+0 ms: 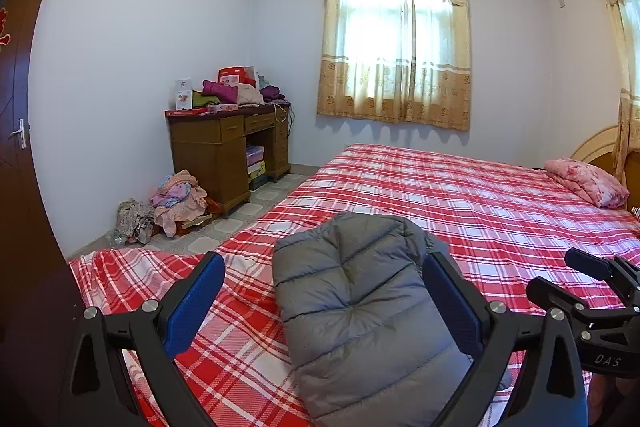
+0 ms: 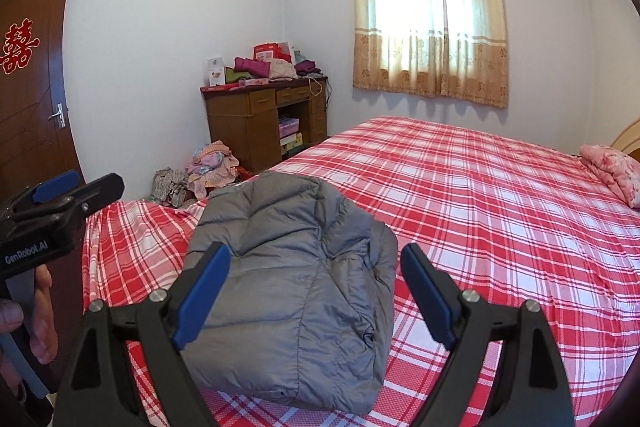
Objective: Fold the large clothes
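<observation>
A grey quilted puffer jacket (image 1: 360, 311) lies folded into a compact bundle on the red plaid bed (image 1: 480, 203), near its front corner. My left gripper (image 1: 324, 267) hovers above it, open, its blue pads wide apart with nothing between them. In the right wrist view the same jacket (image 2: 292, 287) lies below my right gripper (image 2: 316, 259), which is also open and holds nothing. The right gripper (image 1: 592, 275) shows at the right edge of the left view. The left gripper (image 2: 76, 187), held by a hand (image 2: 40, 315), shows at the left edge of the right view.
A pink floral pillow (image 1: 588, 183) lies at the head of the bed. A wooden desk (image 1: 228, 147) piled with clothes and boxes stands in the far corner, with a heap of clothes (image 1: 172, 203) on the floor beside it. A brown door (image 2: 32, 87) is at left.
</observation>
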A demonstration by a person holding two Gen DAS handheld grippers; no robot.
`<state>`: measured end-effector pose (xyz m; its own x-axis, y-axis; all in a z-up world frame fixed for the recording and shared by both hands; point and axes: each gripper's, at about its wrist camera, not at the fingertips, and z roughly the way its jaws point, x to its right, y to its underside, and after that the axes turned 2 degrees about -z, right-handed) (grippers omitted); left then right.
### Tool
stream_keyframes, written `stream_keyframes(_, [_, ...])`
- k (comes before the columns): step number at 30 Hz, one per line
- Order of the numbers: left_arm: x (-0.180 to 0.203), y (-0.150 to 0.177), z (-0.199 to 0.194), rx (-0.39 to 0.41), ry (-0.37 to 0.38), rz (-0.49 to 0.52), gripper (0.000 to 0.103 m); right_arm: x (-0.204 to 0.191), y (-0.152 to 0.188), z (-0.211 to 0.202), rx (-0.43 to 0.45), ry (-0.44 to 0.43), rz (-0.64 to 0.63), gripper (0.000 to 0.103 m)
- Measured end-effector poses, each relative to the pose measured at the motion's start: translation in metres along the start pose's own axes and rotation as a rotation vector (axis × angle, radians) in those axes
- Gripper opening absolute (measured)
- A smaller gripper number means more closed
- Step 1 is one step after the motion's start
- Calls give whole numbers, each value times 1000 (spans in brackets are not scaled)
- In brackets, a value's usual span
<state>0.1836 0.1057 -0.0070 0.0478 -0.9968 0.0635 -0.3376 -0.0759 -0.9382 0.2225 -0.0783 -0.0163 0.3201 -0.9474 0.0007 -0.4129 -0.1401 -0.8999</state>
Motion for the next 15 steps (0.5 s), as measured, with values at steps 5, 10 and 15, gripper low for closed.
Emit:
stream_keyframes(5, [-1, 0, 1, -5, -8, -9, 100, 0, 2, -1, 5, 2, -4, 93])
stream_keyframes(10, [1, 1, 2, -8, -9, -6, 100, 0, 3, -2, 3, 0, -1, 93])
stream_keyframes(15, [3, 1, 3, -12, -8, -4, 100, 0, 2, -2, 1, -3, 0, 93])
